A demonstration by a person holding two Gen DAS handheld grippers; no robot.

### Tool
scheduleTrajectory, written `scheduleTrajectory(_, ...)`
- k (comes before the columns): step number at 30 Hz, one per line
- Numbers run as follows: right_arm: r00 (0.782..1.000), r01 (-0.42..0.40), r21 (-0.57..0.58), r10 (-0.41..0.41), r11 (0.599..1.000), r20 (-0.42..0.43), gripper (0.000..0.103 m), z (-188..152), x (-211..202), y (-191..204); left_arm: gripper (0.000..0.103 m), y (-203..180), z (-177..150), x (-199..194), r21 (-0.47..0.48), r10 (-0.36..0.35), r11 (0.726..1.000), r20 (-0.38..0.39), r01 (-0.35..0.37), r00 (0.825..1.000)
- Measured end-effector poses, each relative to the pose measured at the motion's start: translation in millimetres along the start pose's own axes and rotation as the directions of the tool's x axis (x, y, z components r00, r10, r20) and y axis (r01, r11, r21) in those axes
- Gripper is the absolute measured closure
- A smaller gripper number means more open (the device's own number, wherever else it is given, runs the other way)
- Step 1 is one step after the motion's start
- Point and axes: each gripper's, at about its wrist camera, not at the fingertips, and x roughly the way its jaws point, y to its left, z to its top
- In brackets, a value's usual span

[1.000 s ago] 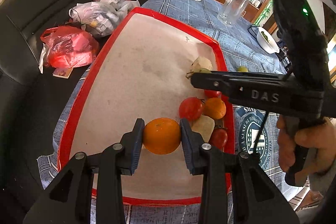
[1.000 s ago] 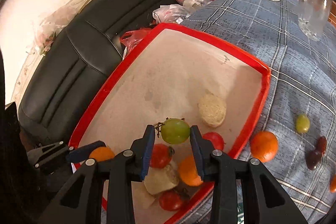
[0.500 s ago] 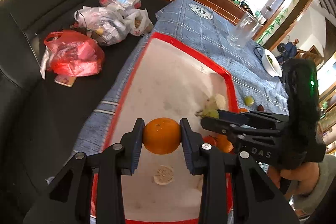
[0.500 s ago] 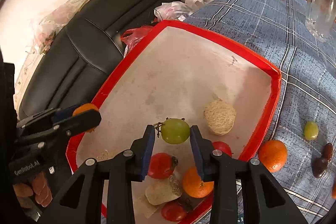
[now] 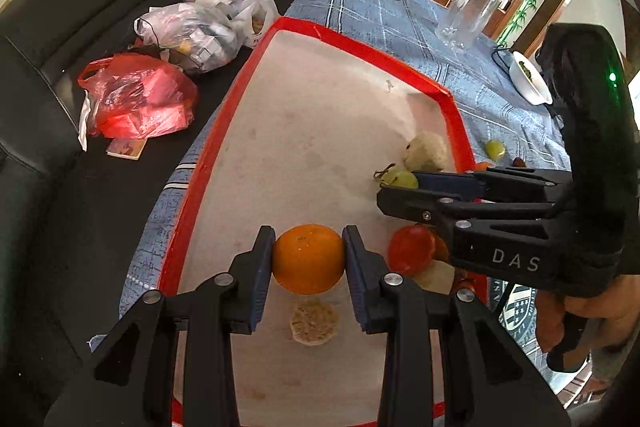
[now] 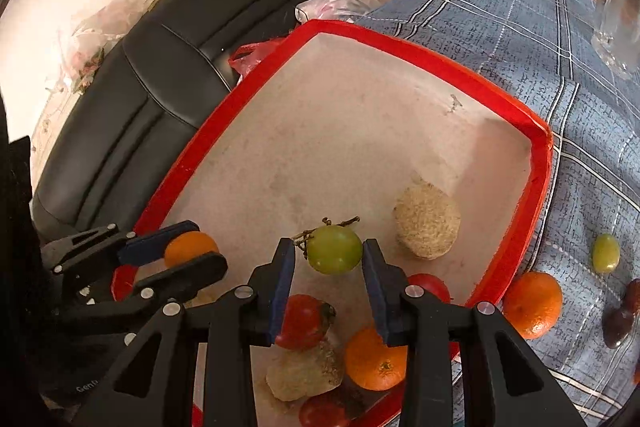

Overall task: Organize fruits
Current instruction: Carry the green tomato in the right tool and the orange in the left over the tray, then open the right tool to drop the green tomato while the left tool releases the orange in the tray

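Left tool [image 5: 308, 259] lowered; three oranges [image 6: 532, 305], two grapes [image 6: 334, 255]

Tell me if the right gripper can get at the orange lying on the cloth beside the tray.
Probably not as things stand: the right gripper is shut on a green grape, so it is occupied. The orange itself lies uncovered just outside the red tray rim.

Oranges [image 6: 532, 303]: three; green grapes [image 6: 334, 254]: two; tomatoes [image 6: 304, 321]: three; tray [image 6: 432, 61]: one.
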Motion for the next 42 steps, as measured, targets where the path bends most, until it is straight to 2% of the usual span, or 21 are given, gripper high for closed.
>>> scheduleTrajectory(10, 0.999, 0.033, -0.039, -0.033, 0.999, 0.008, 0.065, -1.0, 2.0, 4.2, 0.071, 1.7, -3.1, 6.2, -0.013, 0.027, 1.0, -0.015, -0.027, 1.0)
scheduleTrajectory(16, 0.999, 0.032, -0.019, -0.031, 0.999, 0.008, 0.065, -3.5, -0.4, 5.4, 0.07, -0.1, -2.9, 5.5, -0.02, 0.034, 0.999, -0.019, -0.034, 0.999)
scheduleTrajectory(28, 0.998, 0.013, -0.01, -0.012, 1.0, 0.065, 0.06, -3.6, -32.6, 8.7, 0.07, -1.9, -7.3, 2.0, -0.036, 0.044, 0.998, -0.036, -0.046, 0.998)
scheduleTrajectory(29, 0.997, 0.014, -0.009, -0.013, 1.0, 0.07, 0.06, -3.6, -35.5, 9.6, 0.068, -2.8, -7.8, 1.2, -0.036, 0.049, 0.998, -0.037, -0.05, 0.998)
scheduleTrajectory(32, 0.996, 0.011, -0.001, -0.011, 1.0, 0.085, 0.055, -6.4, -45.7, 9.8, 0.047, -5.3, -8.7, -4.3, -0.038, 0.057, 0.998, -0.02, -0.058, 0.998)
scheduleTrajectory(42, 0.99, -0.006, 0.071, -0.004, 0.997, 0.14, 0.036, -29.3, -79.9, -0.6, 0.041, -19.3, -12.3, -21.9, 0.006, 0.118, 0.993, 0.009, -0.118, 0.993)
